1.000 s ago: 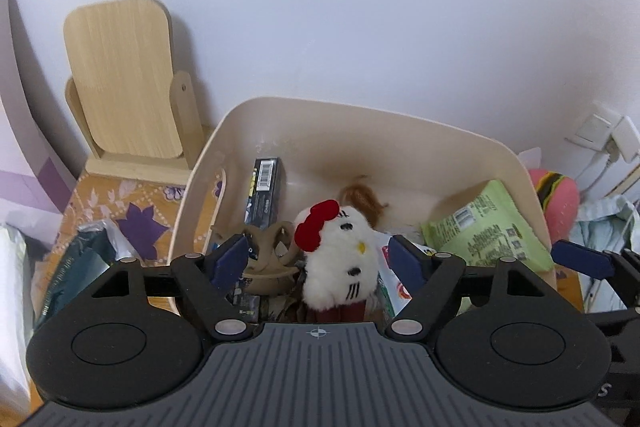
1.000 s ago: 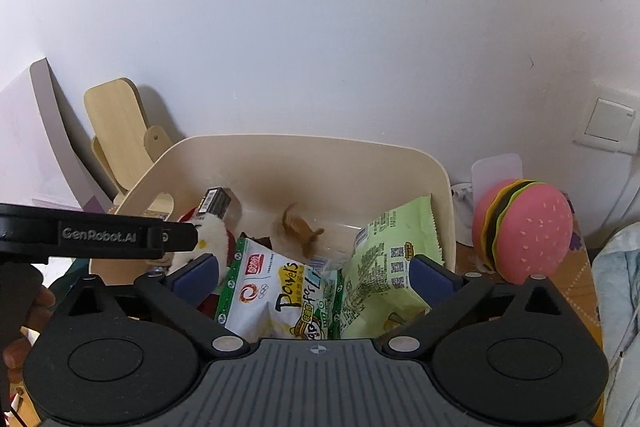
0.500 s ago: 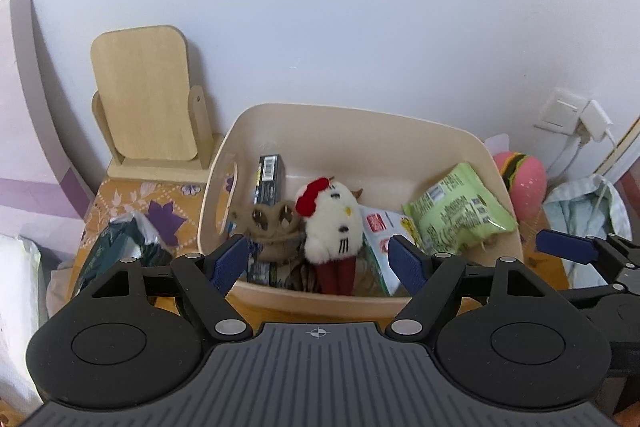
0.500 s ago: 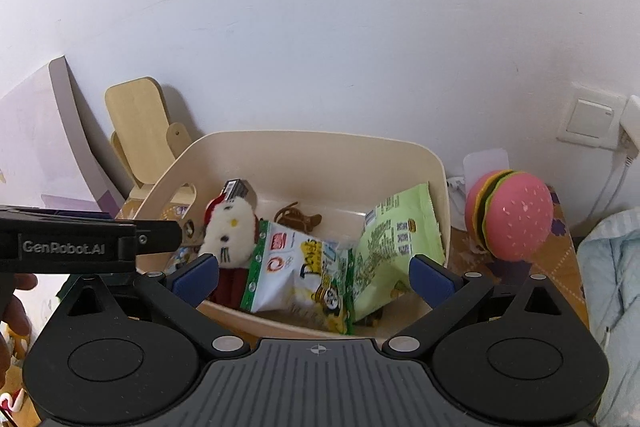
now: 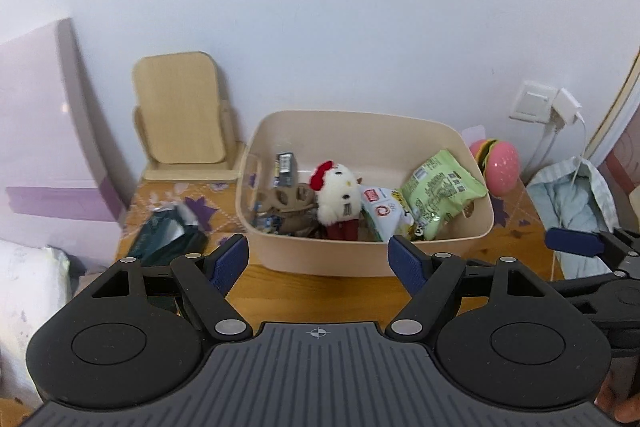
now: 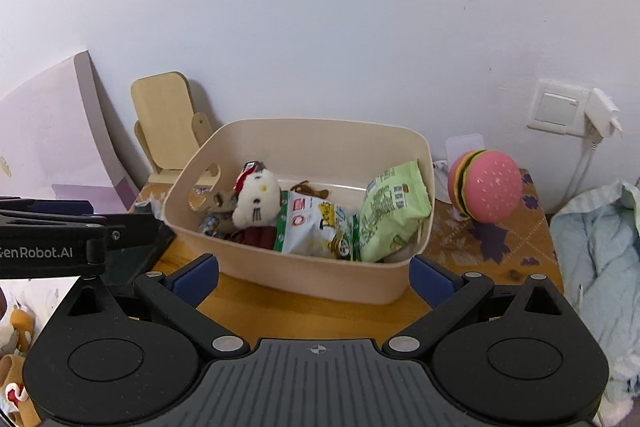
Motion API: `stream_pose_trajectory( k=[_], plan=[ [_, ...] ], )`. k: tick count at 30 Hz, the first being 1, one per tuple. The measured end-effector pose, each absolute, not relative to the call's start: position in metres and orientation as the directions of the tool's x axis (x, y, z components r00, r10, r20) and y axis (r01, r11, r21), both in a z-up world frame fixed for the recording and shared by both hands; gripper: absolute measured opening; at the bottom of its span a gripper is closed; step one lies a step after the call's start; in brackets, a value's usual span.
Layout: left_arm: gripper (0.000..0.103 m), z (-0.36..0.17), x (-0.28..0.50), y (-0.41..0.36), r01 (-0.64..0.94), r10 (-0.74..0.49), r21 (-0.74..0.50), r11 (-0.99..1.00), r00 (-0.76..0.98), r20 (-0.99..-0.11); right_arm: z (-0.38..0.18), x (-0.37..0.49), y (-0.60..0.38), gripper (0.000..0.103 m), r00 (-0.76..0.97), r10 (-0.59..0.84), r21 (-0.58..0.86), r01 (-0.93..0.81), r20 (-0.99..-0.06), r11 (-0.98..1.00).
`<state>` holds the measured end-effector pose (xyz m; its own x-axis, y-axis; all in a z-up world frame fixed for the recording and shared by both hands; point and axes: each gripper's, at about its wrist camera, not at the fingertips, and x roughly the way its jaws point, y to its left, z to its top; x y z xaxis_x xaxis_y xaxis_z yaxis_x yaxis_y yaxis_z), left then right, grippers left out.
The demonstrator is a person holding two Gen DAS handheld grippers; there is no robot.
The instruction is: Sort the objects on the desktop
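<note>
A cream storage bin (image 5: 360,259) (image 6: 320,279) stands on the wooden desk against the wall. It holds a white plush cat with a red bow (image 5: 338,195) (image 6: 256,199), a green snack bag (image 5: 440,191) (image 6: 390,211), a white snack bag (image 5: 384,217) (image 6: 316,227), a brown hair clip (image 5: 288,199) and a small dark box (image 5: 286,163). My left gripper (image 5: 318,261) is open and empty, in front of the bin. My right gripper (image 6: 314,277) is open and empty, in front of the bin.
A wooden stand (image 5: 178,115) (image 6: 168,123) leans at the wall left of the bin. A dark green packet (image 5: 168,235) lies on the desk at the left. A pink burger toy (image 5: 498,163) (image 6: 486,187) sits right of the bin, with light blue cloth (image 6: 600,243) further right.
Both grippers have drawn back and up from over the bin, staying open. The whole bin and the desk in front of it now show.
</note>
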<state>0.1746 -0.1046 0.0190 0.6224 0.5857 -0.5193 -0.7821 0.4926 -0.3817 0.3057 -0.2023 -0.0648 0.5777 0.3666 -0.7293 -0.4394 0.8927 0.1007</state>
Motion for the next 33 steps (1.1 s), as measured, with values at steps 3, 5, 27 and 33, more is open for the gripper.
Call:
stream_pose_trajectory(
  k=[3, 5, 27, 33],
  plan=[
    [0.078, 0.019, 0.162, -0.120, -0.787, 0.590, -0.374, 0.491, 0.616, -0.522, -0.056, 0.287, -0.206, 0.103, 0.586, 0.359, 0.090, -0.437, -0.727, 0.895],
    [0.078, 0.020, 0.153, -0.131, -0.786, 0.594, -0.370, 0.494, 0.617, -0.516, -0.049, 0.274, -0.207, 0.103, 0.598, 0.347, 0.072, -0.434, -0.722, 0.898],
    [0.078, 0.018, 0.045, -0.261, -0.800, 0.612, -0.372, 0.471, 0.600, -0.515, 0.012, 0.111, -0.217, 0.103, 0.641, 0.330, 0.013, -0.447, -0.693, 0.894],
    [0.078, 0.018, 0.024, -0.300, -0.797, 0.605, -0.363, 0.483, 0.604, -0.519, 0.026, 0.070, -0.222, 0.103, 0.640, 0.326, 0.010, -0.445, -0.696, 0.895]
  ],
)
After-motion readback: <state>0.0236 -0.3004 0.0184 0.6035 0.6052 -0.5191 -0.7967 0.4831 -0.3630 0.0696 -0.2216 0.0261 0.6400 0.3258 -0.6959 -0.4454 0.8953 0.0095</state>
